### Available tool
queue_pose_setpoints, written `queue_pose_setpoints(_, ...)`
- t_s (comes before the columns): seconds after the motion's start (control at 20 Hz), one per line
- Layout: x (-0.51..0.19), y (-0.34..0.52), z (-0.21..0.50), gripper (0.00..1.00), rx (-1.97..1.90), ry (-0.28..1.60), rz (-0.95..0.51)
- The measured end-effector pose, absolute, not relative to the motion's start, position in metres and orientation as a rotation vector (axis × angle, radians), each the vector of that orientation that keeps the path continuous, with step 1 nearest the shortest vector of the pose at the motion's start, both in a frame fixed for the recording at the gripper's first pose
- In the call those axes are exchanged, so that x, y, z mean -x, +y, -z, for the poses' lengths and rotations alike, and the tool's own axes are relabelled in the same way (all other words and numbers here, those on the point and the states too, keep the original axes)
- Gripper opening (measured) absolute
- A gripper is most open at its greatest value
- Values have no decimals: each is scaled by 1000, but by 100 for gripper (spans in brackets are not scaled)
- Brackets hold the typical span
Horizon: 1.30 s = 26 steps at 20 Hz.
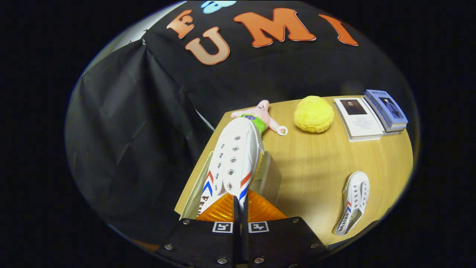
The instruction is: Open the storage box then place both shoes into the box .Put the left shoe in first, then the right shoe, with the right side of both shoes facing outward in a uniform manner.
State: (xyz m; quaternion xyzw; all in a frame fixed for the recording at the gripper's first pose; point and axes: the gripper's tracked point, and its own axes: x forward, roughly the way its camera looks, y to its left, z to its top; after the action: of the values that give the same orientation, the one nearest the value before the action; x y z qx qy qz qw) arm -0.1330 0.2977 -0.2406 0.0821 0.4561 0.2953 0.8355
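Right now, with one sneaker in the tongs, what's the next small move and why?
Probably lower the held sneaker into the translucent storage box directly beneath it. The tongs are pinched on its heel, toe pointing away, and the box looks open below. The second sneaker lies on the table, so this one likely goes in first.

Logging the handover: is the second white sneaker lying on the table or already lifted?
Lying on the wooden table: the white lace-less sneaker rests there, off to the side of the gripper, whose jaws pinch the other white sneaker.
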Motion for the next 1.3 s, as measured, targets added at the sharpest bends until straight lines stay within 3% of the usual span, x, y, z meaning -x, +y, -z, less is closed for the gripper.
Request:
queue_pose_setpoints(0.45, 161, 361, 284, 1, -128, 1137, -662)
queue_pose_setpoints(1.3, 166, 360, 291, 1, -195, 1361, -641)
